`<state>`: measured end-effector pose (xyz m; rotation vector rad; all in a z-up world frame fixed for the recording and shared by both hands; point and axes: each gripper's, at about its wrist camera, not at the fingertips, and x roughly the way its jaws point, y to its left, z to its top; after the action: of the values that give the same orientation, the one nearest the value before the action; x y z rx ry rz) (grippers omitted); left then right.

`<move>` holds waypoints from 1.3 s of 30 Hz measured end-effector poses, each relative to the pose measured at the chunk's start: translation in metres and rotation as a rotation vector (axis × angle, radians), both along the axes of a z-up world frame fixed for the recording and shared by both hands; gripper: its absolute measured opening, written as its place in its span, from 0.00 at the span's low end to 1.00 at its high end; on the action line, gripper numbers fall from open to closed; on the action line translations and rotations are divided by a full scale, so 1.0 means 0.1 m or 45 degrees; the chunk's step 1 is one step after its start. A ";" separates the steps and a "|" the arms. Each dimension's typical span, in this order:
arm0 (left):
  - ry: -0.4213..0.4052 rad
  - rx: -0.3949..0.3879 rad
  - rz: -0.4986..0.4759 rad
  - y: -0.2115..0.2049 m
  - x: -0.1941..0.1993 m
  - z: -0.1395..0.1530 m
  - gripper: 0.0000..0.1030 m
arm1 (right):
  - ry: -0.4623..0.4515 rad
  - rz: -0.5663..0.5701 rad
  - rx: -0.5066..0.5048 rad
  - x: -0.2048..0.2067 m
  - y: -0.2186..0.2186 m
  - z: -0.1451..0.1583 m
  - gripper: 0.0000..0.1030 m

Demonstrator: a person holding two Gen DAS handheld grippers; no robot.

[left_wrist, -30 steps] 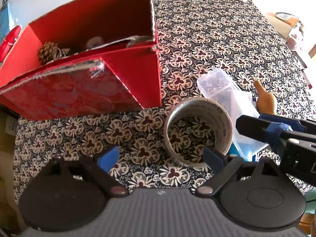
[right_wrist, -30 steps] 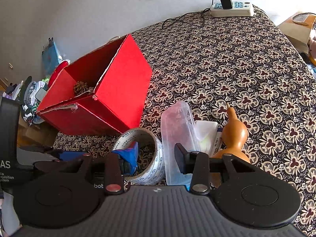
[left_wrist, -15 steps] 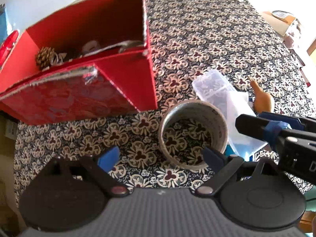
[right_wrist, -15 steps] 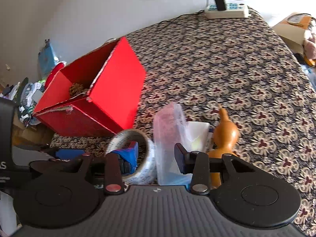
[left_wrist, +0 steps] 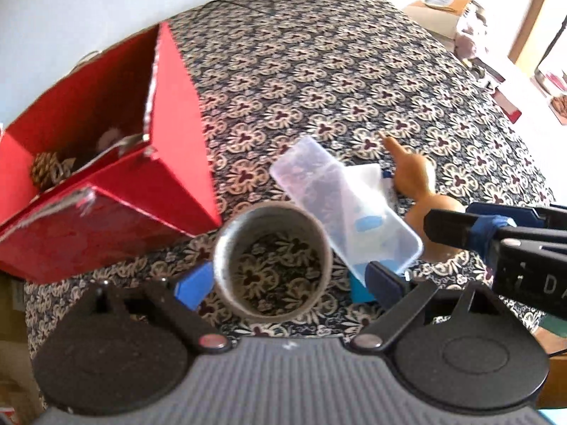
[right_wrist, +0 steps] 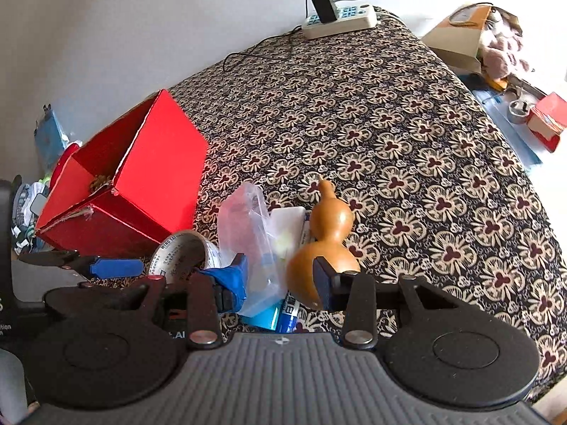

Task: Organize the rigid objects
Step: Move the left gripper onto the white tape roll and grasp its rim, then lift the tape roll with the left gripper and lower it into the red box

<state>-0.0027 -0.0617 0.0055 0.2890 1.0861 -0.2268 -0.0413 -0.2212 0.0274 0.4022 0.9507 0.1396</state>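
Note:
A roll of tape [left_wrist: 272, 261] stands on the patterned cloth, between the open fingers of my left gripper [left_wrist: 287, 281]; it also shows in the right wrist view [right_wrist: 184, 253]. A clear plastic box [left_wrist: 345, 205] leans beside it, over a white box [right_wrist: 287, 223] and a blue item [right_wrist: 273, 317]. A brown gourd [right_wrist: 327, 237] stands to their right. My right gripper [right_wrist: 280, 278] is open, its fingers on either side of the clear box [right_wrist: 253, 244] and gourd. An open red box [left_wrist: 102, 184] holding a pine cone [left_wrist: 44, 173] sits to the left.
A power strip [right_wrist: 338, 17] with a plugged charger lies at the table's far edge. Cardboard and clutter [right_wrist: 471, 40] sit beyond the right edge. Bags and clutter [right_wrist: 32, 191] lie past the left edge, behind the red box [right_wrist: 131, 191].
My left gripper has moved forward so its fingers now flank the tape roll. My right gripper has advanced toward the clear box and gourd. Both stay open.

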 end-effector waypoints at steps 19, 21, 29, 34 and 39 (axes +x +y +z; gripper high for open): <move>0.047 -0.042 0.176 0.47 0.00 -0.04 0.91 | -0.005 0.231 0.039 0.33 0.50 -0.03 0.23; 0.043 -0.093 0.188 0.56 0.00 -0.01 0.91 | -0.011 0.243 0.046 0.37 0.53 -0.03 0.23; 0.130 -0.258 0.211 0.73 0.09 -0.12 0.90 | 0.030 0.265 0.015 0.49 0.63 -0.15 0.21; 0.166 -0.276 0.201 0.75 0.16 -0.22 0.57 | 0.020 0.309 0.016 0.52 0.68 -0.21 0.17; 0.252 -0.277 0.206 0.77 0.25 -0.37 0.41 | 0.028 0.337 0.012 0.57 0.76 -0.25 0.11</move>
<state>0.0226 0.0153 -0.0316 -0.0173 1.2622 -0.2296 0.0154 -0.1454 0.0023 0.2854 1.0227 0.3814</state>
